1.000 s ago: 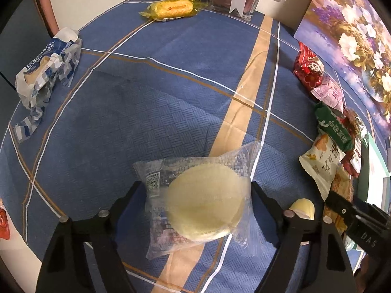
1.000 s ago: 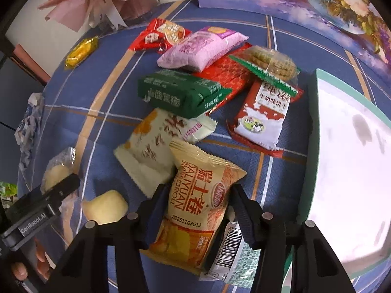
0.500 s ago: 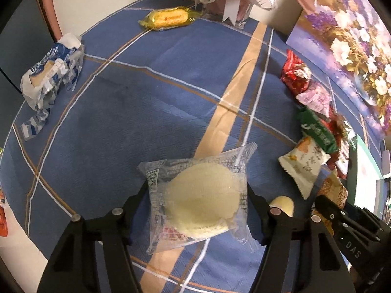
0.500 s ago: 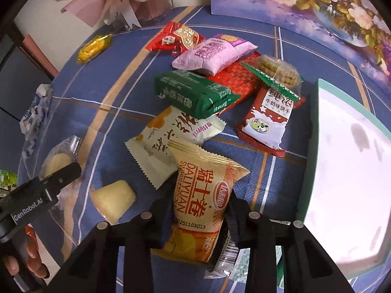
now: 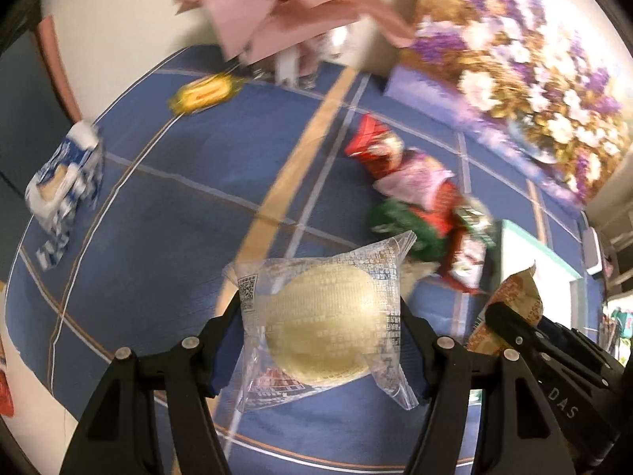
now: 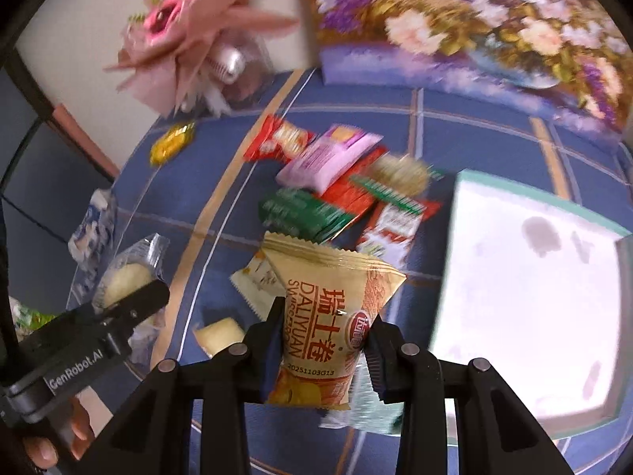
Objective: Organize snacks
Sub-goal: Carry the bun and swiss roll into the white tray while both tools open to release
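Gripping a round pale-yellow cake in a clear printed wrapper, the left gripper fills the foreground of the left wrist view, its two black fingers pressed against the wrapper's sides and the packet raised off the blue checked tablecloth. Beyond it, blurred, a heap of red, pink and green snack packets lies on the cloth near a pale tray with a teal rim. A yellow-wrapped snack sits at the far edge beneath a pink paper bouquet, and a blue-and-white wrapper lies well apart at left. A floral painting leans at the back. The right gripper enters at lower right, clamped on a tan packet.

From the right wrist view, the right gripper is closed on a tan-and-orange pillow packet printed DALIYUAN, held upright above the cloth. Behind it the snack heap lies just left of the tray. A cream packet and a small pale-yellow cake piece rest on the cloth below the held packet. At left the other gripper carries the round cake, the person's hand on its handle.
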`<state>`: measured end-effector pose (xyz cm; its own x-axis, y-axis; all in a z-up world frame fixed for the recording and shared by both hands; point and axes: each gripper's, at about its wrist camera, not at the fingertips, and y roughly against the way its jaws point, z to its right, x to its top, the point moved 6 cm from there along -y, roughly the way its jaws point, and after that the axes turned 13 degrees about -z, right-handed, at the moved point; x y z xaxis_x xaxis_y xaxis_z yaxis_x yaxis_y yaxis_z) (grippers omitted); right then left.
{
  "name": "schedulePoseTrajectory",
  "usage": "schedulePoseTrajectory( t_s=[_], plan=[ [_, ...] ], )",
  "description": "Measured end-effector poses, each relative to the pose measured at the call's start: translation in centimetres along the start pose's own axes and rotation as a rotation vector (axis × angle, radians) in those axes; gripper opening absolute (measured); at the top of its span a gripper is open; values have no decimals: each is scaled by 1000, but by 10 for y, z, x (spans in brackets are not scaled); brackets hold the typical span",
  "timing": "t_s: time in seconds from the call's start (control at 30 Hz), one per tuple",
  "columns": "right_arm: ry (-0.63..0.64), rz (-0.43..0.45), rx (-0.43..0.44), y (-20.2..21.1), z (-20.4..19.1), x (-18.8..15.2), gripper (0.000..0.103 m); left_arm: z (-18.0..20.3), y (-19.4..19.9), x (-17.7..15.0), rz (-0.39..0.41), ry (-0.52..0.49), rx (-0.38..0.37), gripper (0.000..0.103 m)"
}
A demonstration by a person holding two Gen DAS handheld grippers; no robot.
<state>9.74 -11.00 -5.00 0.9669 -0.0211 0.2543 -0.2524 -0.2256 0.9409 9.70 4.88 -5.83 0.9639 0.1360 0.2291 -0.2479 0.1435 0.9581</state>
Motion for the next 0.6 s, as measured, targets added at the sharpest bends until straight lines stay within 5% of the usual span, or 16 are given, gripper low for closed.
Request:
schedulePoseTrajectory(
  t_s=[0.6],
  plan=[
    [-392, 66, -167, 53, 181, -14, 38, 173, 15, 2, -19, -261, -69, 69]
  ],
)
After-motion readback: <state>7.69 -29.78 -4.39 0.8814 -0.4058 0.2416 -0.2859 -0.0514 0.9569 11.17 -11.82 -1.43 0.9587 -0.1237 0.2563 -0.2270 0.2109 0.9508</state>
